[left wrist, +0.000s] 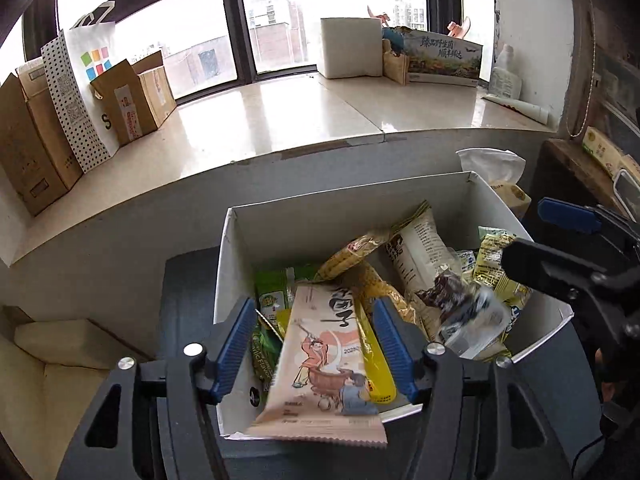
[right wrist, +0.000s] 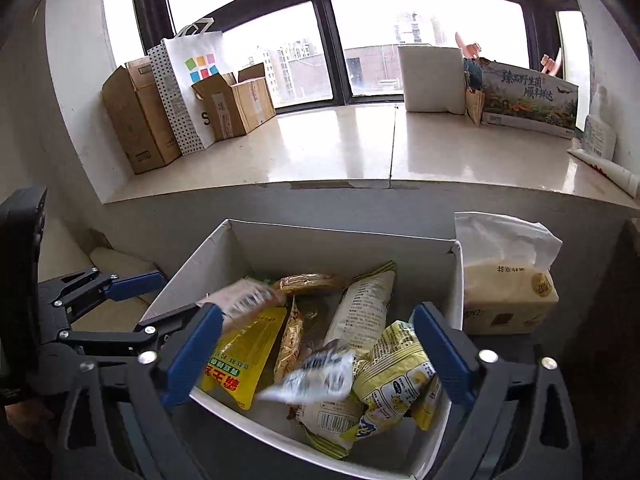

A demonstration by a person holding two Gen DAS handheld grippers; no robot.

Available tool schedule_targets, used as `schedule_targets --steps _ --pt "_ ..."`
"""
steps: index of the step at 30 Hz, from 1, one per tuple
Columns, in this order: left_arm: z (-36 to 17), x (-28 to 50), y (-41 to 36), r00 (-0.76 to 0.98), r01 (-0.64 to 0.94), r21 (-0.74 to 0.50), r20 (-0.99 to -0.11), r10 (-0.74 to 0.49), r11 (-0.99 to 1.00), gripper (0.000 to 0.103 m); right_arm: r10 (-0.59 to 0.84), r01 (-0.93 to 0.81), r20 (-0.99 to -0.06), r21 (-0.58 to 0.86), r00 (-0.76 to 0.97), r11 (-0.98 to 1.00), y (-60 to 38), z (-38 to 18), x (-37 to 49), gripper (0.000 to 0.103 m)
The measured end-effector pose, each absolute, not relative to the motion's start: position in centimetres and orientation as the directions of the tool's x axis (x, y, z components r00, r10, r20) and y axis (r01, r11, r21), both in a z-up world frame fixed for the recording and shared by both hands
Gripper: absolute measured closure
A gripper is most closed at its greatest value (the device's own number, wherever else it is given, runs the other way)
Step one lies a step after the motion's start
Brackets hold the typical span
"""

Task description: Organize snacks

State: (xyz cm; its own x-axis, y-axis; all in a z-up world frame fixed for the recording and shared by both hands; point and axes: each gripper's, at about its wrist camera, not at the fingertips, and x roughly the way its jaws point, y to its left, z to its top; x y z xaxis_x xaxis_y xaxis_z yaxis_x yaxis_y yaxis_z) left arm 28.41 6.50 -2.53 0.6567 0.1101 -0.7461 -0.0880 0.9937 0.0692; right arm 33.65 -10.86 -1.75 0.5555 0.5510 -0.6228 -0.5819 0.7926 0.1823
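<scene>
Left wrist view
Background: window ledge [left wrist: 280,120] under dark-framed panes, carrying cardboard boxes [left wrist: 132,100] and a dotted paper bag [left wrist: 72,96] on one side, a white block [left wrist: 352,48] and a printed carton [left wrist: 444,60] on the other.
Desk: dark surface [left wrist: 188,288] bearing a white box [left wrist: 236,264] with its top open.
Snacks: many packets lie in the box, among them a green one [left wrist: 272,292], a yellow corn-printed one [left wrist: 360,256] and a white pouch [left wrist: 420,252].
Left gripper [left wrist: 316,348]: blue pads spread apart above the box's near side; a pink illustrated packet [left wrist: 320,360] sits between them, and contact with the pads cannot be told, so the grip is unclear.
Blurred packet: a dark and white wrapper [left wrist: 468,312] is smeared by motion above the box's right part.
Right gripper [left wrist: 540,236]: enters from the right edge, fingers parted, nothing between them.

Right wrist view
Background: same ledge [right wrist: 340,148] and bag [right wrist: 188,84]; a tissue pack [right wrist: 508,280] stands just beside the box.
Box: white walls [right wrist: 340,248] around a yellow pouch [right wrist: 244,356], a pale yellow bag [right wrist: 396,376] and a tall white pouch [right wrist: 364,308].
Right gripper [right wrist: 316,356]: released, pads wide apart over the box; the blurred wrapper [right wrist: 316,376] lies between them, touching neither.
Left gripper [right wrist: 152,300]: seen at left, fingers apart, with a blurred pink packet [right wrist: 244,296] near its tip.
</scene>
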Motion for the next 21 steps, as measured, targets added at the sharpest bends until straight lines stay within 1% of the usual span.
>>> schedule_targets --steps 2,4,6,9,11,14,17,21 --pt "-2.0 27.6 6.5 0.682 -0.118 0.091 -0.716 0.147 0.989 0.009 0.553 -0.571 -0.600 0.187 0.578 0.800 -12.0 -1.6 33.1 0.000" --pt "-1.0 26.2 5.7 0.723 -0.165 0.173 -0.648 0.238 0.971 0.008 0.535 -0.553 -0.603 0.180 0.592 0.814 -13.0 -1.7 32.6 0.000" --pt "0.0 24.9 4.9 0.753 -0.163 0.206 -0.606 0.256 0.965 0.002 0.531 -0.544 -0.599 0.183 0.599 0.819 -13.6 -1.6 31.9 0.000" --pt "1.7 22.4 4.2 0.800 -0.145 0.163 -0.561 0.212 0.976 0.000 0.526 -0.544 -0.572 0.159 0.629 0.824 -14.3 -0.9 30.2 0.000" --pt "2.7 21.0 3.7 0.816 -0.147 0.155 -0.539 0.208 0.977 0.000 0.521 -0.544 -0.552 0.140 0.651 0.827 -14.7 -0.4 28.7 0.000" --pt "4.1 18.6 2.9 0.831 -0.213 0.172 -0.485 0.271 0.962 0.000 0.524 -0.538 -0.520 0.140 0.675 0.831 -15.7 0.3 26.7 0.000" --pt "5.3 16.0 2.6 0.859 -0.137 0.076 -0.487 0.157 0.988 0.000 0.563 -0.552 -0.476 0.179 0.676 0.815 -16.9 1.1 24.5 0.000" --pt "7.2 11.7 1.3 0.890 -0.167 0.045 -0.423 0.170 0.985 0.000 0.559 -0.568 -0.424 0.119 0.713 0.815 -17.8 2.9 20.5 0.000"
